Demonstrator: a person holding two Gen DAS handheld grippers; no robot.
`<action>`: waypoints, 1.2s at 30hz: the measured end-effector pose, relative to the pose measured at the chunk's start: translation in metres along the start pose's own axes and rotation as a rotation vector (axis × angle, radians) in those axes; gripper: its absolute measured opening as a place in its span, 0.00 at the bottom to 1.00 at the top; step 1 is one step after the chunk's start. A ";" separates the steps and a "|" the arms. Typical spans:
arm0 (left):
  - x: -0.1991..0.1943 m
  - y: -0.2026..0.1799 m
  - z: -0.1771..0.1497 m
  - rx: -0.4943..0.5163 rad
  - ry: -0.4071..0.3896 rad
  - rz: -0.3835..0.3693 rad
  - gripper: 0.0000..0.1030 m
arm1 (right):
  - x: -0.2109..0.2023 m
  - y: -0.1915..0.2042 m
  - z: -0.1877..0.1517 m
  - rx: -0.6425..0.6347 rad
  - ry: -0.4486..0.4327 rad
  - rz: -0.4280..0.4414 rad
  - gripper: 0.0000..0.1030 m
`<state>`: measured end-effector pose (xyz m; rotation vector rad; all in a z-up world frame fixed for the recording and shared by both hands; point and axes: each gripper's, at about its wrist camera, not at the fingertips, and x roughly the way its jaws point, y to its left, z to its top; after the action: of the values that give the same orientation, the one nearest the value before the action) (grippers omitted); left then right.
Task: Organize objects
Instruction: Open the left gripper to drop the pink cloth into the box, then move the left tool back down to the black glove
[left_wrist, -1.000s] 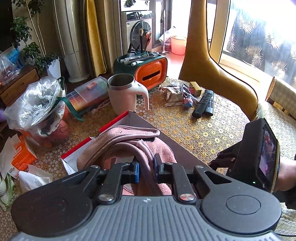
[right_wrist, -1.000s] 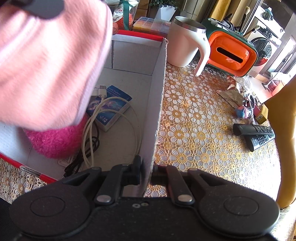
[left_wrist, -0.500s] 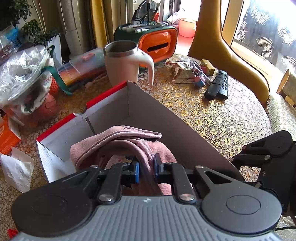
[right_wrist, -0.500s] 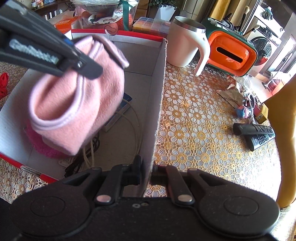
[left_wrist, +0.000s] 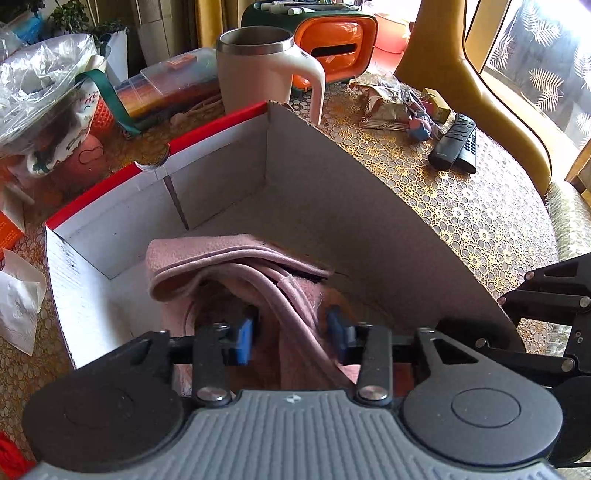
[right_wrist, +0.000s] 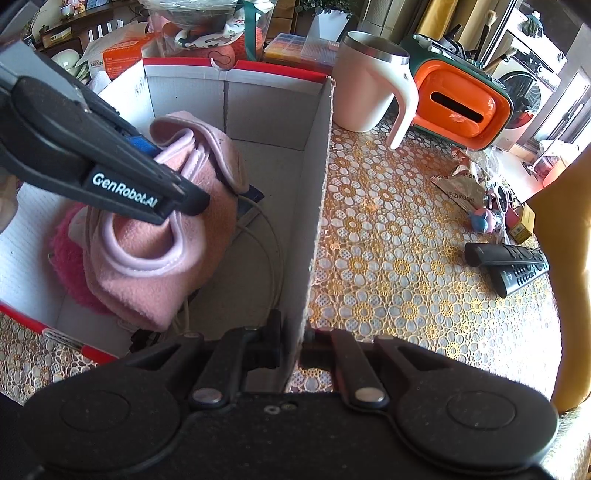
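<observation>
Our left gripper (left_wrist: 291, 334) jaws are opening around the folded pink fleece cloth (right_wrist: 162, 236), now inside the red-edged cardboard box (right_wrist: 317, 192); our right gripper (right_wrist: 291, 345) pinches its wall; two black remotes (right_wrist: 506, 262) remain on the table (right_wrist: 388, 258).

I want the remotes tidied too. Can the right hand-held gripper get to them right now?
Probably not yet. The right hand-held gripper is shut on the cardboard box wall. The remotes lie in the open on the table, so it would have to let go first.
</observation>
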<state>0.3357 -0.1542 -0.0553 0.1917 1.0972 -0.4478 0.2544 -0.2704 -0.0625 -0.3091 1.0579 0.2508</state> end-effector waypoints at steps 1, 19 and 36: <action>-0.001 0.001 -0.001 -0.006 -0.002 -0.010 0.62 | 0.000 0.000 0.000 0.000 0.000 0.000 0.07; -0.064 0.009 -0.027 -0.019 -0.093 -0.088 0.63 | -0.002 0.001 -0.002 -0.003 0.004 -0.004 0.07; -0.145 0.051 -0.104 -0.016 -0.181 -0.005 0.63 | -0.007 0.000 0.003 0.014 -0.002 -0.012 0.06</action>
<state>0.2186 -0.0338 0.0237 0.1317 0.9234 -0.4514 0.2535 -0.2694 -0.0550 -0.3026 1.0550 0.2331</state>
